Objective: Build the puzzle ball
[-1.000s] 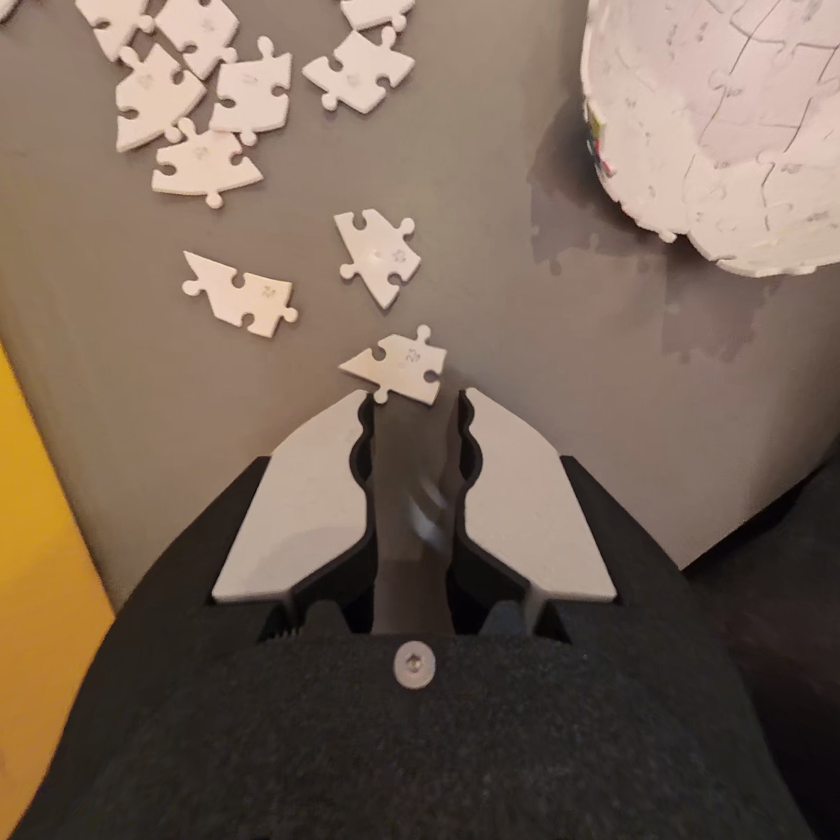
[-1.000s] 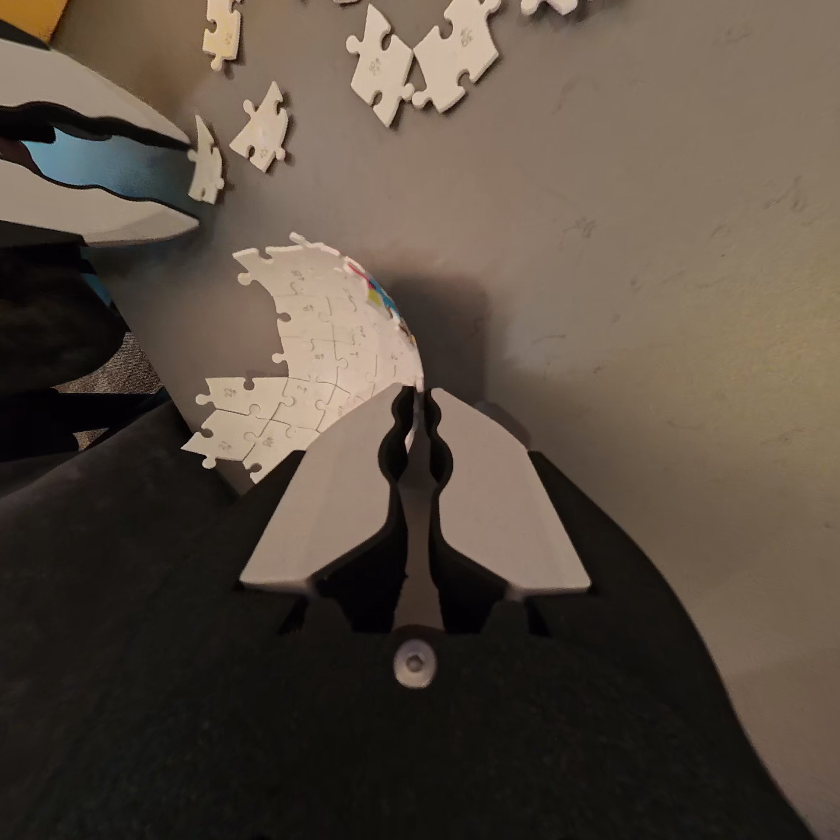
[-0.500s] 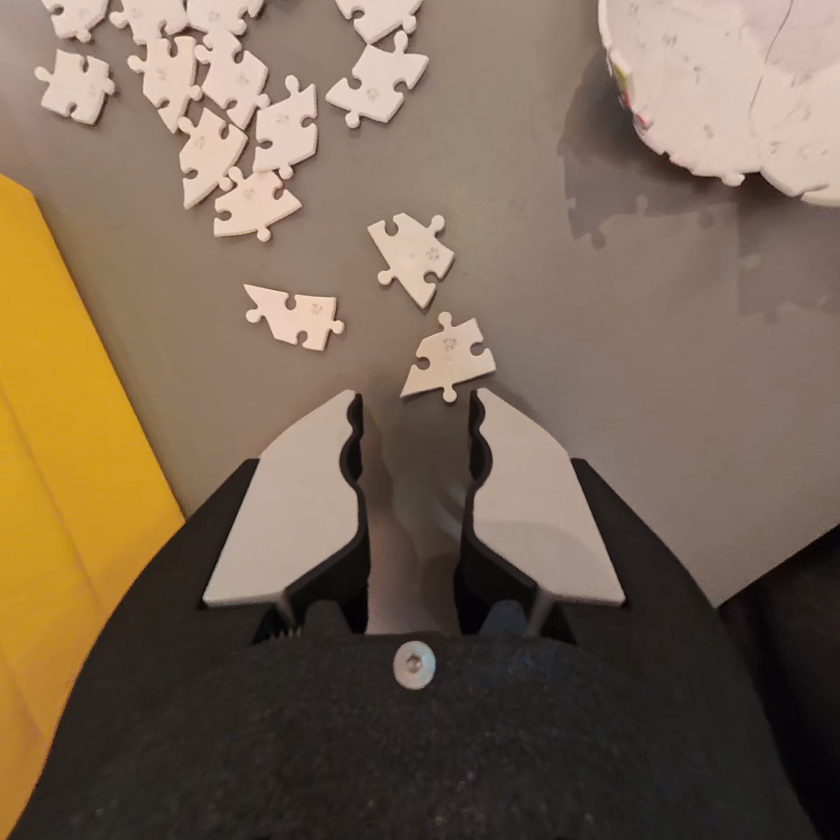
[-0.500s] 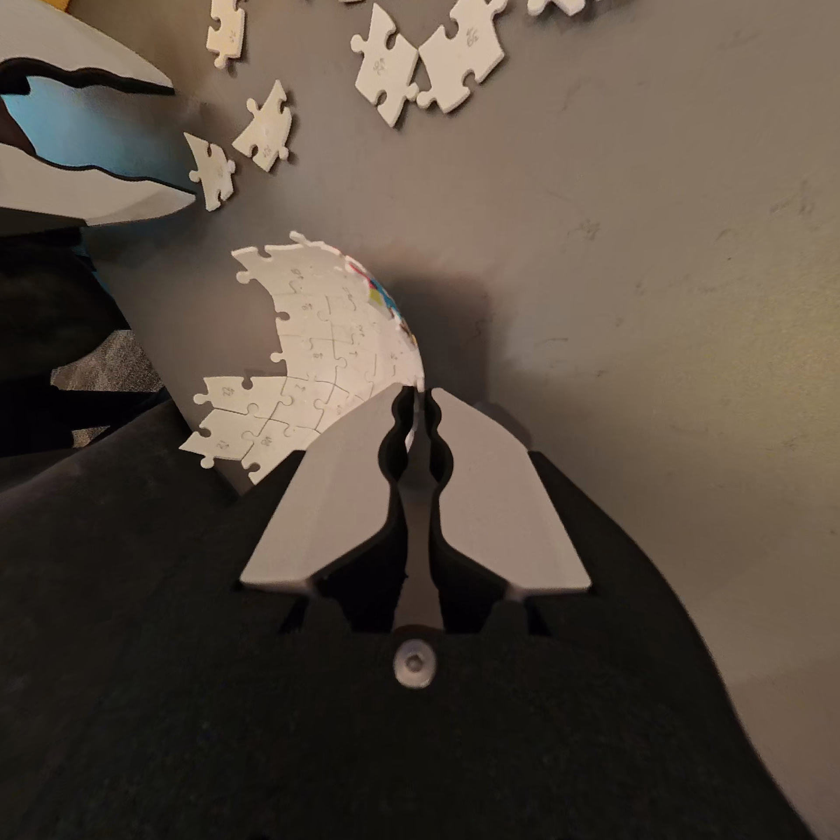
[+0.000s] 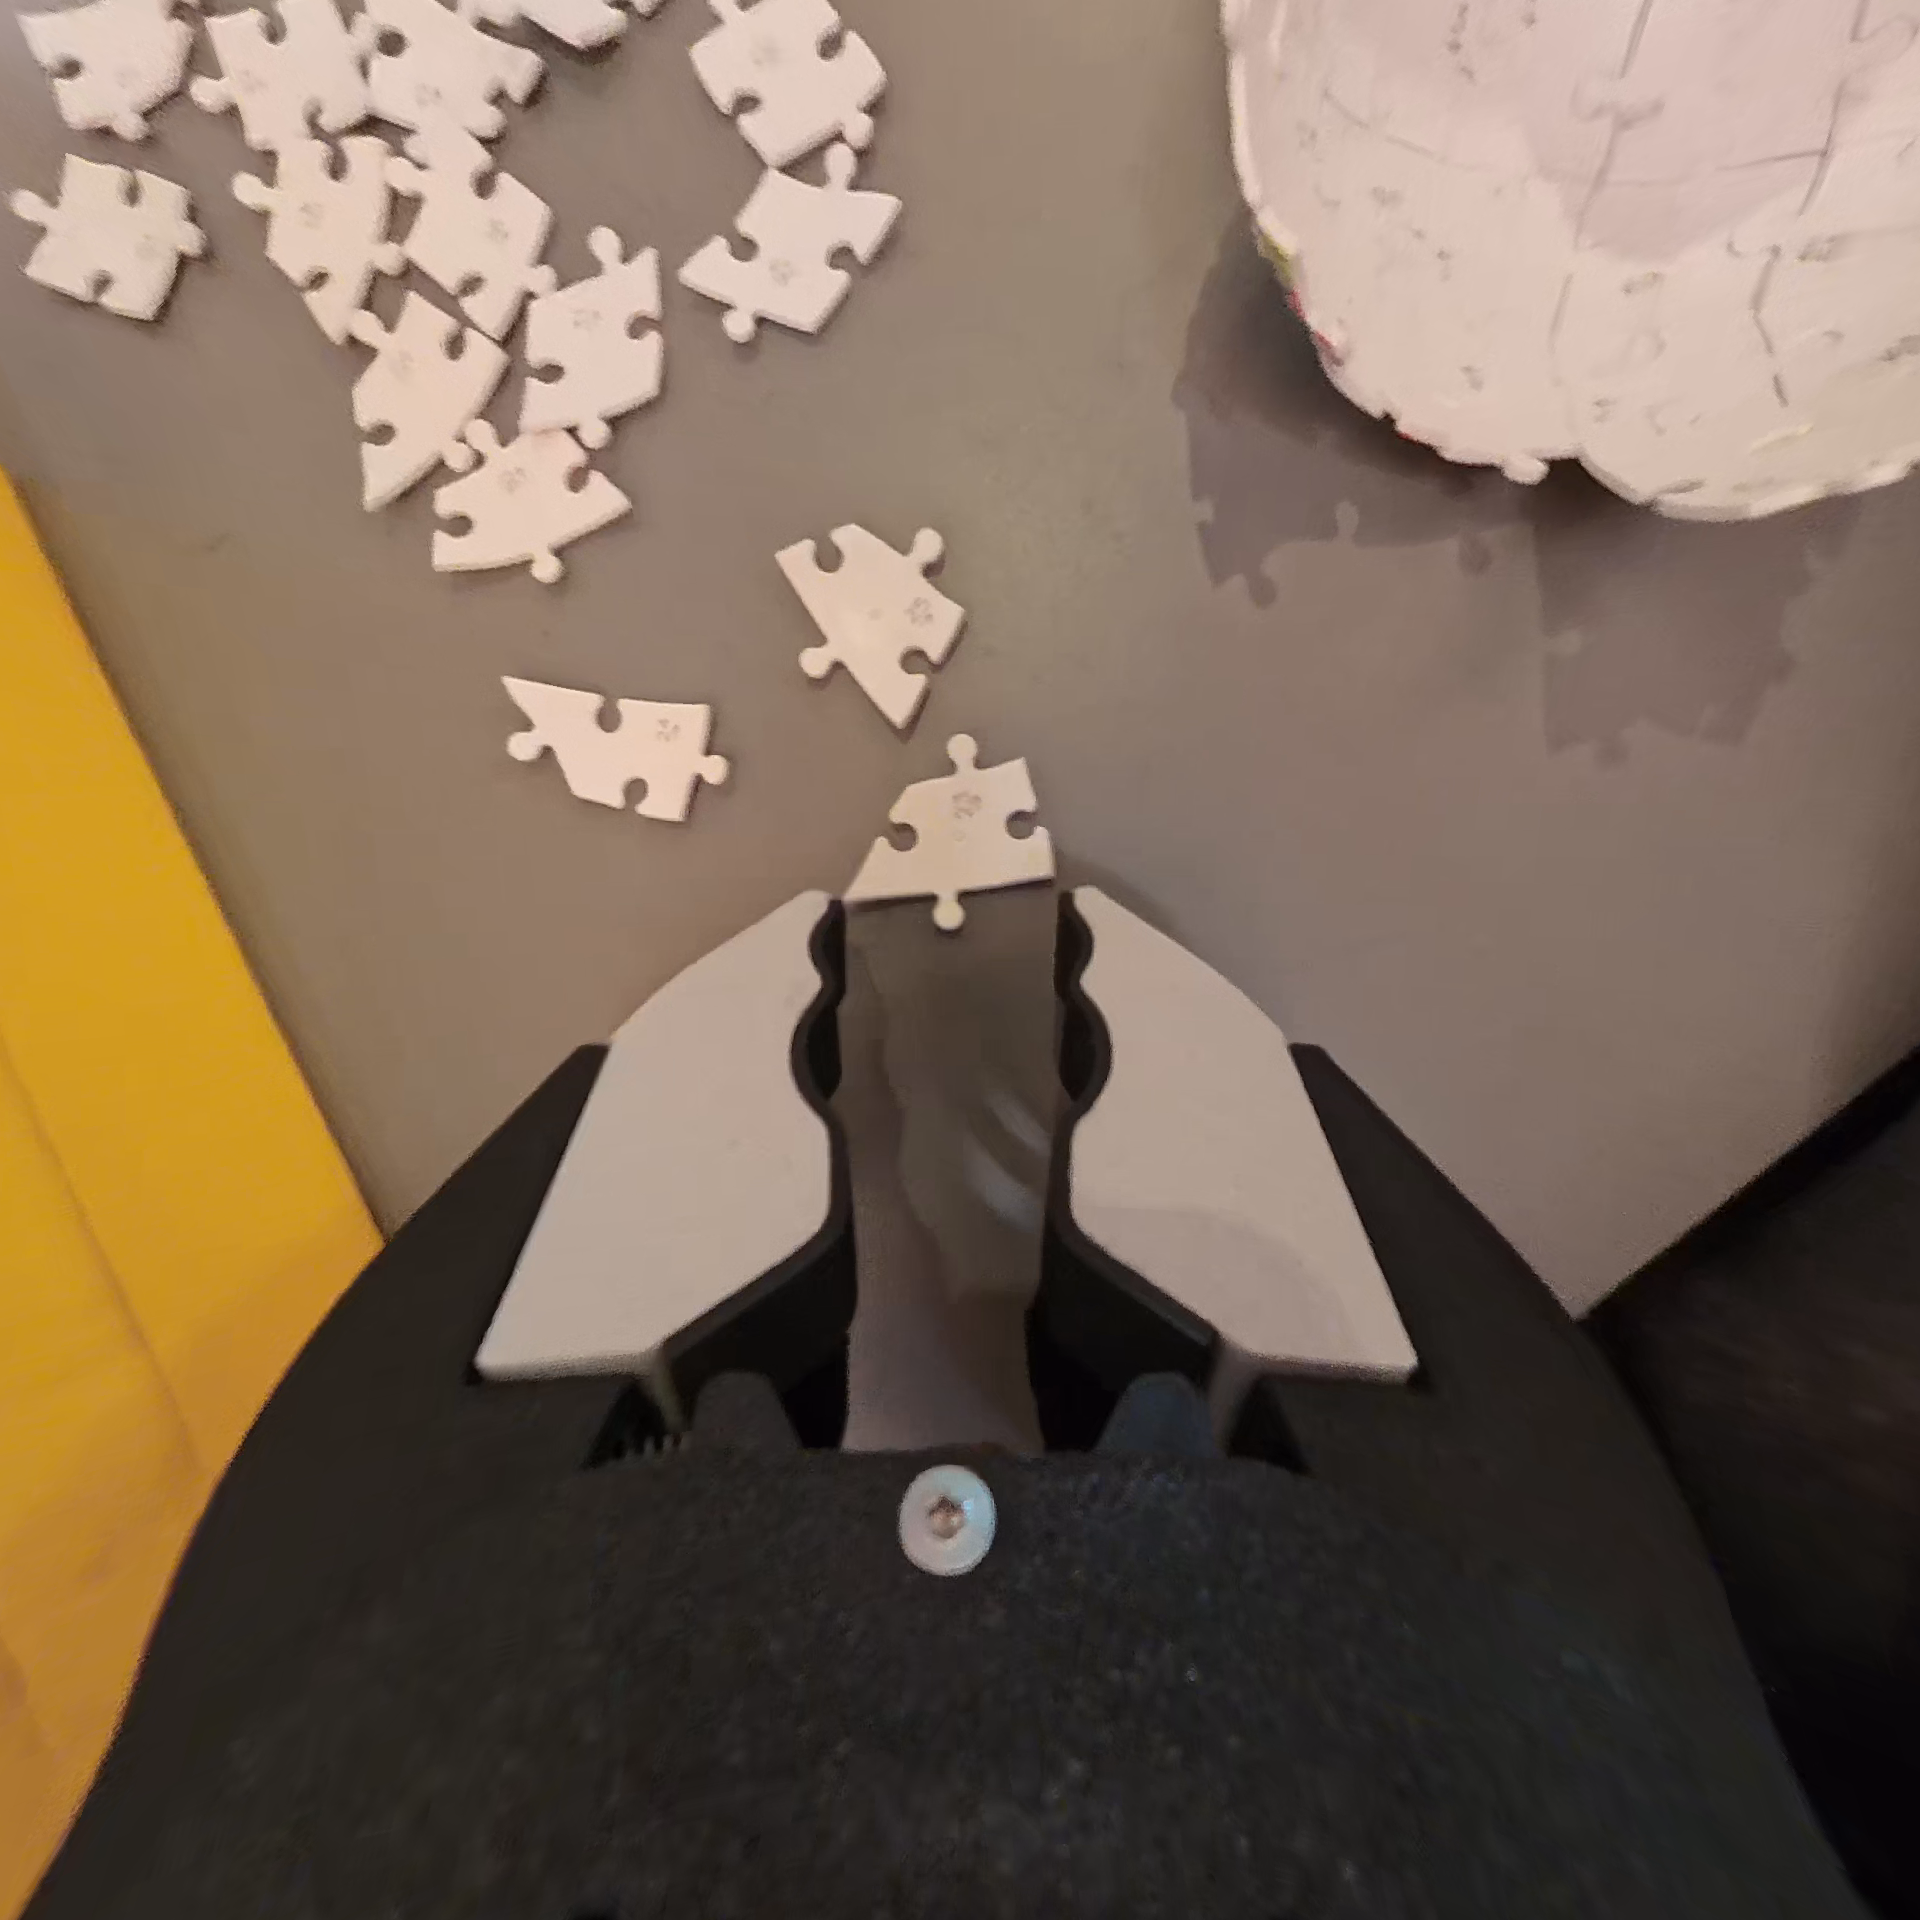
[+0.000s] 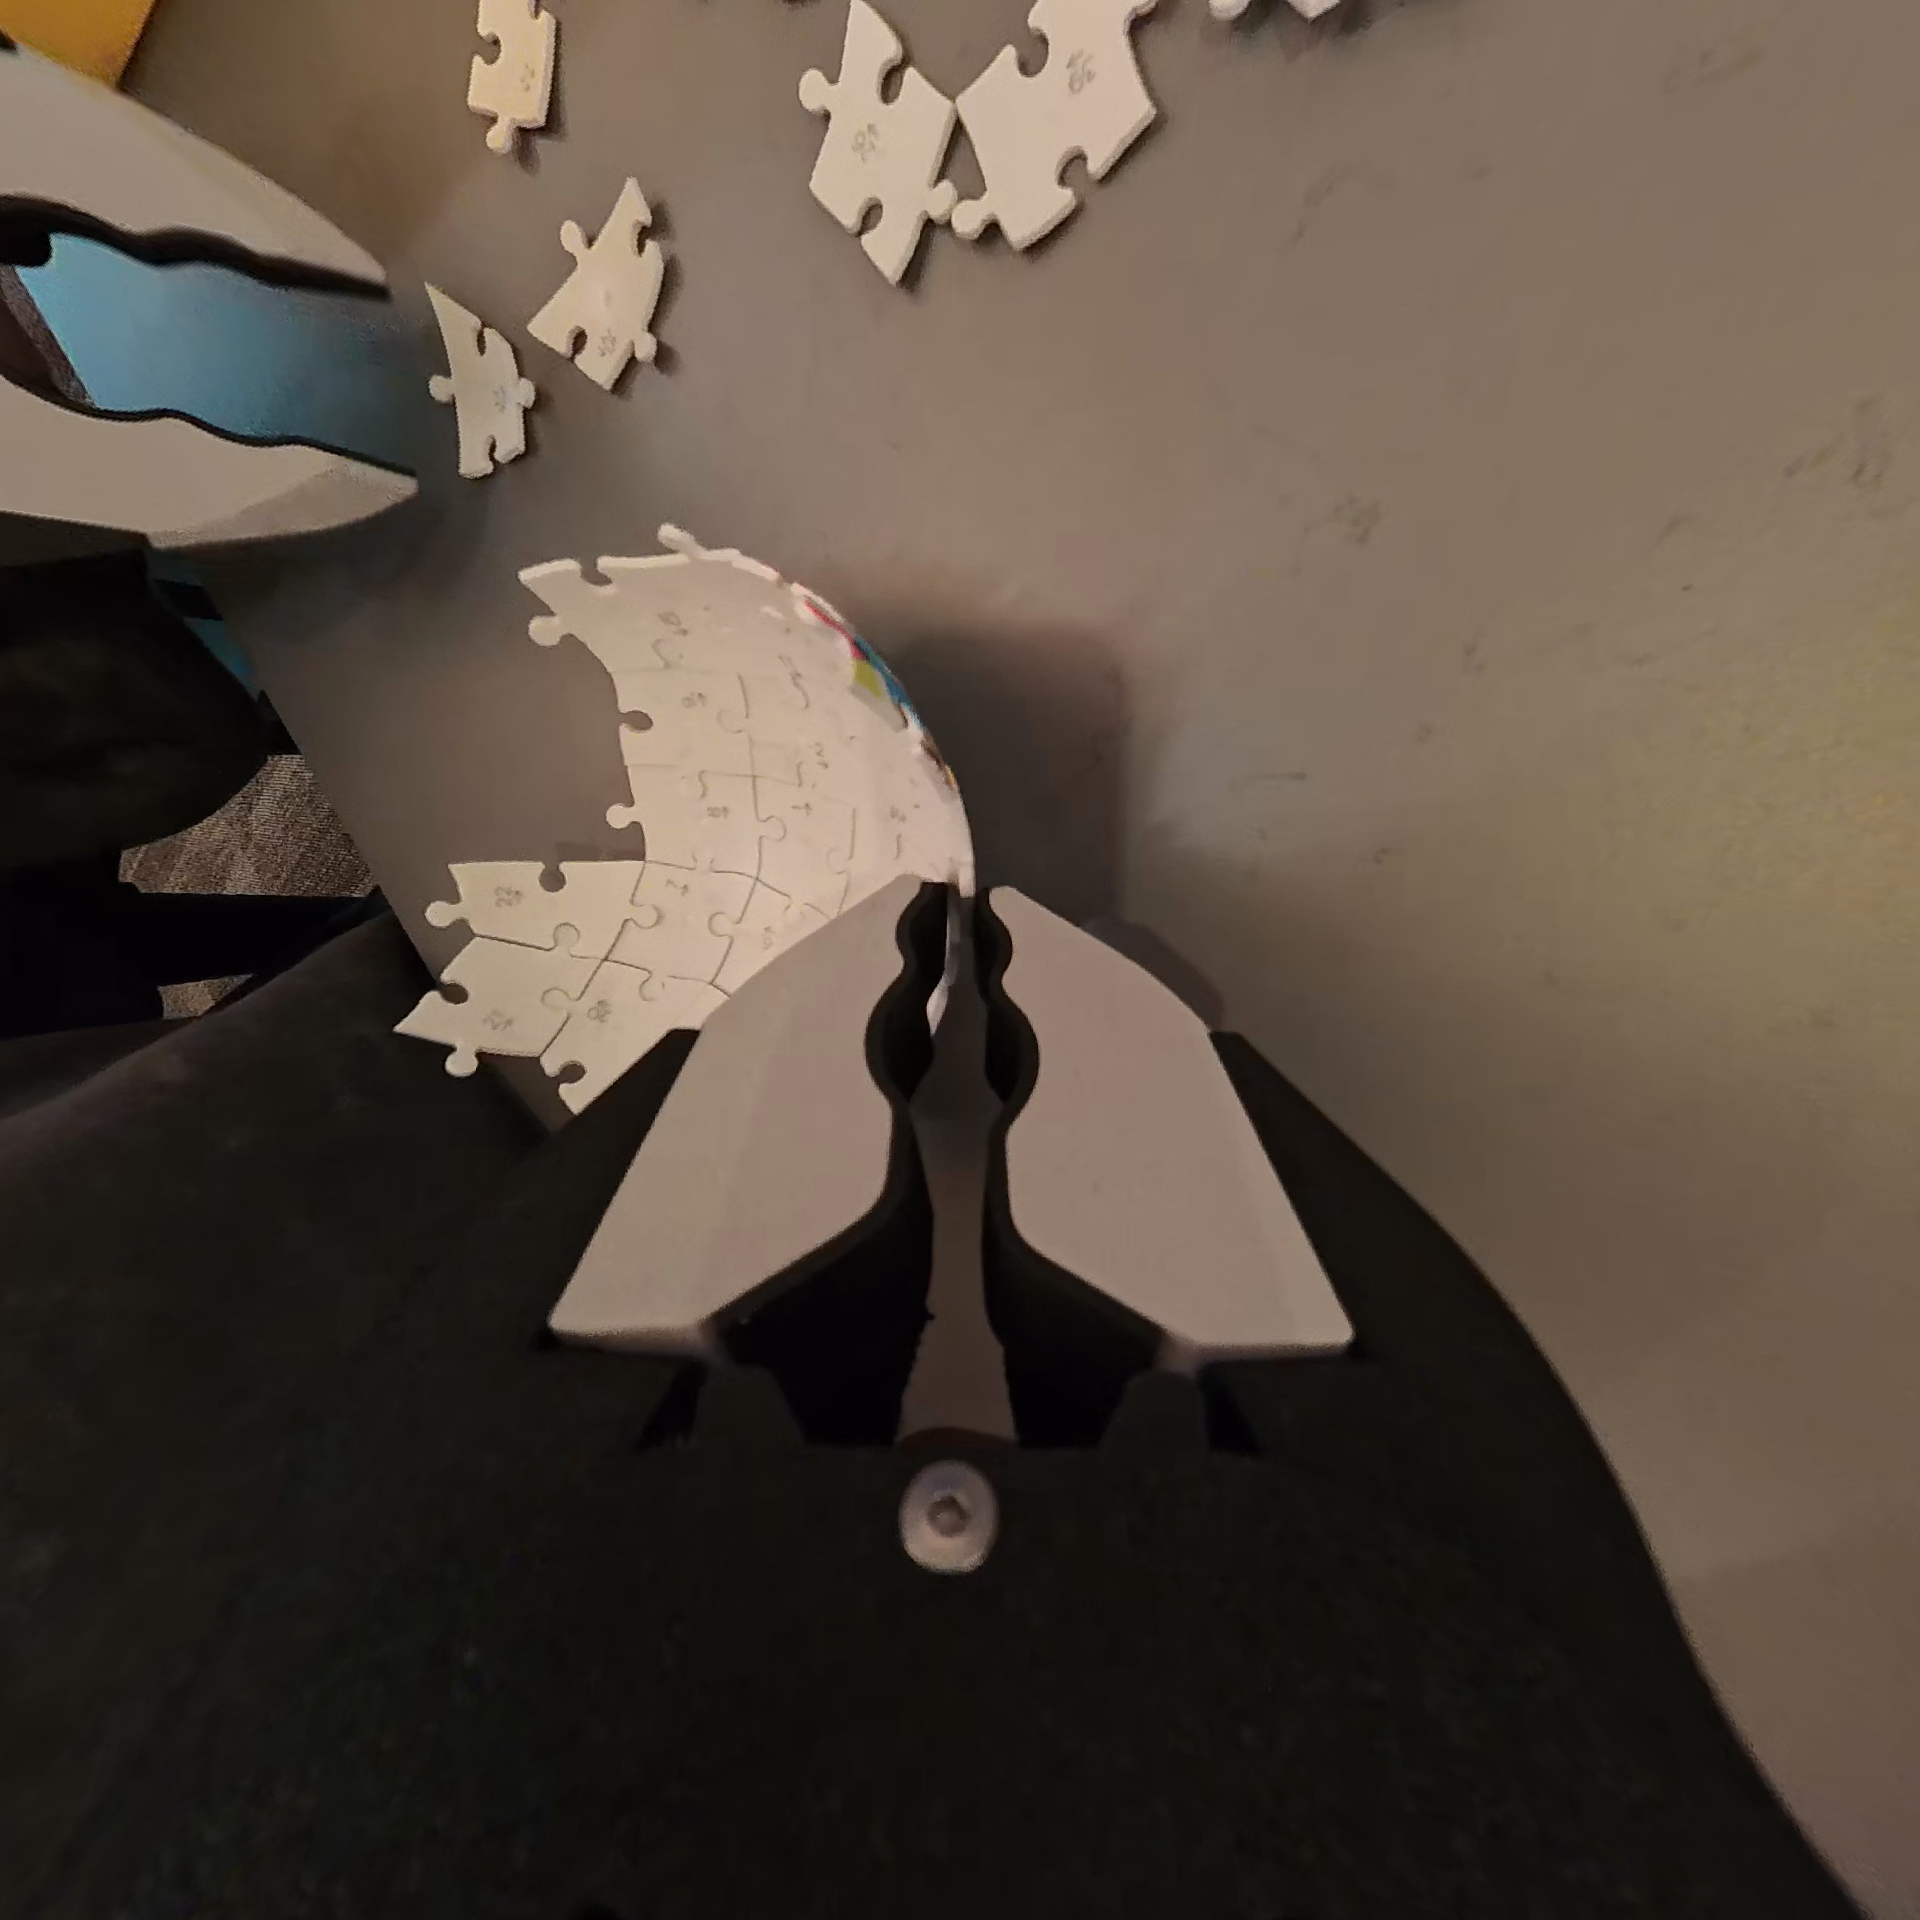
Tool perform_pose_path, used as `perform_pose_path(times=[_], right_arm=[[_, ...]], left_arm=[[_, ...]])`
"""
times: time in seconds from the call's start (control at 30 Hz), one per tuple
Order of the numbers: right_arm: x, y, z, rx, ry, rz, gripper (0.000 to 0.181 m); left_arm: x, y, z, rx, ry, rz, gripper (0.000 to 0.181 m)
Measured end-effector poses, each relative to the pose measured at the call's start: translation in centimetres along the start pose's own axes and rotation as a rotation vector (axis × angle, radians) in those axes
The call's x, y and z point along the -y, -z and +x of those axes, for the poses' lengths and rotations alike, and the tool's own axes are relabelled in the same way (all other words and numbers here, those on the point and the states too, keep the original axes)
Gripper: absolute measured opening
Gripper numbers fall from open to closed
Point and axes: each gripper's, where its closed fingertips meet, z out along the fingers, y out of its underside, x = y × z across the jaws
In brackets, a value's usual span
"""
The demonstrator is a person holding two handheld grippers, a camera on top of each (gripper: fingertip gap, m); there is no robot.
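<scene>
My left gripper [image 5: 948,909] is open just above the grey table, its tips right at a loose white puzzle piece [image 5: 961,836] lying flat. Several more white pieces [image 5: 473,260] lie scattered farther ahead to the left. The half-built white puzzle ball [image 5: 1600,239] shows at the top right. In the right wrist view my right gripper [image 6: 961,894] is shut on the rim of the half-built ball [image 6: 748,821], a curved shell with its white inner side facing me. The left gripper [image 6: 197,405] also shows at the left edge, beside a loose piece [image 6: 483,384].
A yellow surface [image 5: 114,1039] borders the grey table [image 5: 1351,831] on the left. The table edge runs close at the lower right, with dark floor [image 5: 1766,1299] beyond. More loose pieces [image 6: 977,135] lie at the top of the right wrist view. Some 20 cm of space lies between my two pairs of fingers.
My left gripper has shifted and come up to the nearest loose piece, which now sits right at its open tips and has turned a little. The right gripper holds the ball still.
</scene>
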Motion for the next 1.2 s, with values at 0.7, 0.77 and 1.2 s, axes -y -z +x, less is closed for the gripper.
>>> perform_pose_path(times=[0.7, 0.77, 1.2], right_arm=[[-0.1, 0.0, -0.1, 0.009, 0.006, -0.002, 0.005], [-0.2, 0.0, -0.1, 0.008, 0.006, -0.002, 0.005], [-0.1, -0.1, -0.1, 0.006, 0.006, -0.001, 0.005]], left_arm=[[0.0, -0.1, -0.3, -0.055, -0.013, -0.003, 0.043], [-0.2, -0.3, -0.2, -0.084, -0.054, -0.012, 0.039], [0.2, -1.3, 0.7, -0.074, -0.177, -0.011, 0.011]])
